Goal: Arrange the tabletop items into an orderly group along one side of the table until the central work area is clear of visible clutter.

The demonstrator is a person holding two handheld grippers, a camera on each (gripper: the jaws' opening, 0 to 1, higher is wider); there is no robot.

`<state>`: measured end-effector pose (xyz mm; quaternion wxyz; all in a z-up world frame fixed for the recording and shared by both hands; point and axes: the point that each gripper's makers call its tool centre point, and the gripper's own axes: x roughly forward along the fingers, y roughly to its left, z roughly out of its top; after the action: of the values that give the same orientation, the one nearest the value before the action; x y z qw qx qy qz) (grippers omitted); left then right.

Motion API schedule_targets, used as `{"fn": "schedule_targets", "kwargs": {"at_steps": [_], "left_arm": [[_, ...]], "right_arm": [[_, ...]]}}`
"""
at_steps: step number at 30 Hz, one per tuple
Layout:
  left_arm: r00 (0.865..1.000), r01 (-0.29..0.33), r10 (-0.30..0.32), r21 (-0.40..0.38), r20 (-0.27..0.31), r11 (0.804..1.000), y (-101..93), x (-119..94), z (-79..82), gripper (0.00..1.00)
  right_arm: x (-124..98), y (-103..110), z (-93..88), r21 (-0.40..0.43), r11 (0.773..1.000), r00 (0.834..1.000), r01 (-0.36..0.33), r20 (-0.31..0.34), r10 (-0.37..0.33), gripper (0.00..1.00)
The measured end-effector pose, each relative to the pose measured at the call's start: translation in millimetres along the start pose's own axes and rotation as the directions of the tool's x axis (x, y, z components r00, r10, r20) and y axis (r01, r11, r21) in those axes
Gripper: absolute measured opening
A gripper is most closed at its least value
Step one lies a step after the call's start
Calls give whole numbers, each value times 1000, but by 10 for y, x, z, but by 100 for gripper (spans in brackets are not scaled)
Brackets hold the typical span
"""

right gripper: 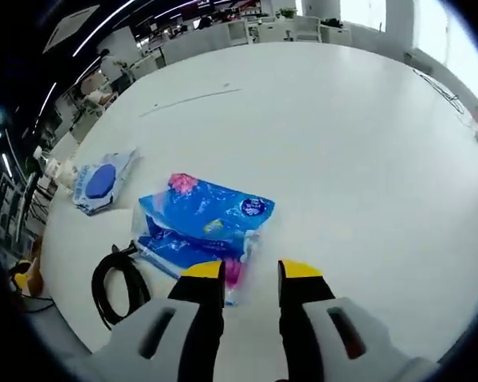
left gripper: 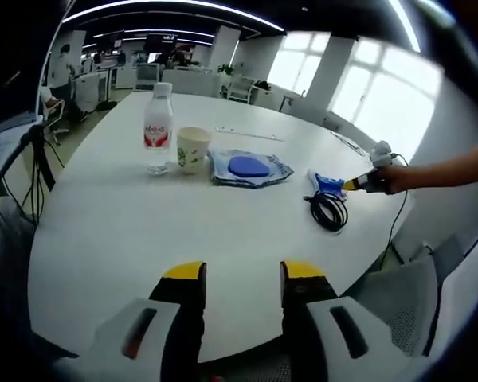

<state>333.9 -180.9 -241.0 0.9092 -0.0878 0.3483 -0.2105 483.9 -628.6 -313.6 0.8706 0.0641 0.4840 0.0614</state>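
White and round, the worktop (left gripper: 223, 215) stands in a big open office with desks and bright windows behind it. In the left gripper view, a bottle (left gripper: 157, 127) with a red label stands upright on the far side, and a paper cup (left gripper: 192, 149) is just beside it. Next to the cup lies a wipes pack (left gripper: 249, 168) with a blue oval lid. Further along, a black cable (left gripper: 328, 212) is coiled near the edge, and a blue pack (left gripper: 328, 184) lies touching it. A person's hand (left gripper: 394, 178) reaches over this edge, holding the right gripper at the blue pack.

The left gripper (left gripper: 242, 280) hangs above the near edge; its fingers (left gripper: 184, 274) stand apart with a narrow gap and hold nothing.

In the right gripper view, the blue pack (right gripper: 201, 223) lies flat just in front of the right gripper (right gripper: 252, 278), and the cable (right gripper: 119, 288) is beside it. The wipes pack (right gripper: 100, 183) lies further away. The right fingers (right gripper: 301, 272) are a little apart, with the pack's near corner at the gap; whether they grip it, I cannot tell.
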Motion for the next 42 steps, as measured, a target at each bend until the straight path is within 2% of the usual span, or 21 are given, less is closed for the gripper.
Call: {"fn": "schedule_targets", "kwargs": {"at_steps": [6, 12, 16, 25, 42], "left_arm": [[1000, -15, 15, -10, 5, 1000, 9, -14, 24, 36], [999, -30, 30, -25, 10, 999, 38, -46, 49, 36], [999, -32, 32, -37, 10, 999, 70, -37, 55, 35], [1000, -26, 26, -45, 15, 999, 41, 43, 101, 35], [999, -29, 30, -43, 17, 999, 72, 37, 146, 35]], "right_arm": [[114, 5, 88, 23, 1000, 1000, -21, 3, 21, 20], [174, -15, 167, 28, 999, 999, -29, 14, 28, 6], [195, -27, 194, 26, 999, 999, -27, 25, 26, 0], [182, -35, 223, 32, 999, 998, -41, 47, 40, 0], [178, 33, 546, 19, 998, 993, -54, 105, 51, 0]]}}
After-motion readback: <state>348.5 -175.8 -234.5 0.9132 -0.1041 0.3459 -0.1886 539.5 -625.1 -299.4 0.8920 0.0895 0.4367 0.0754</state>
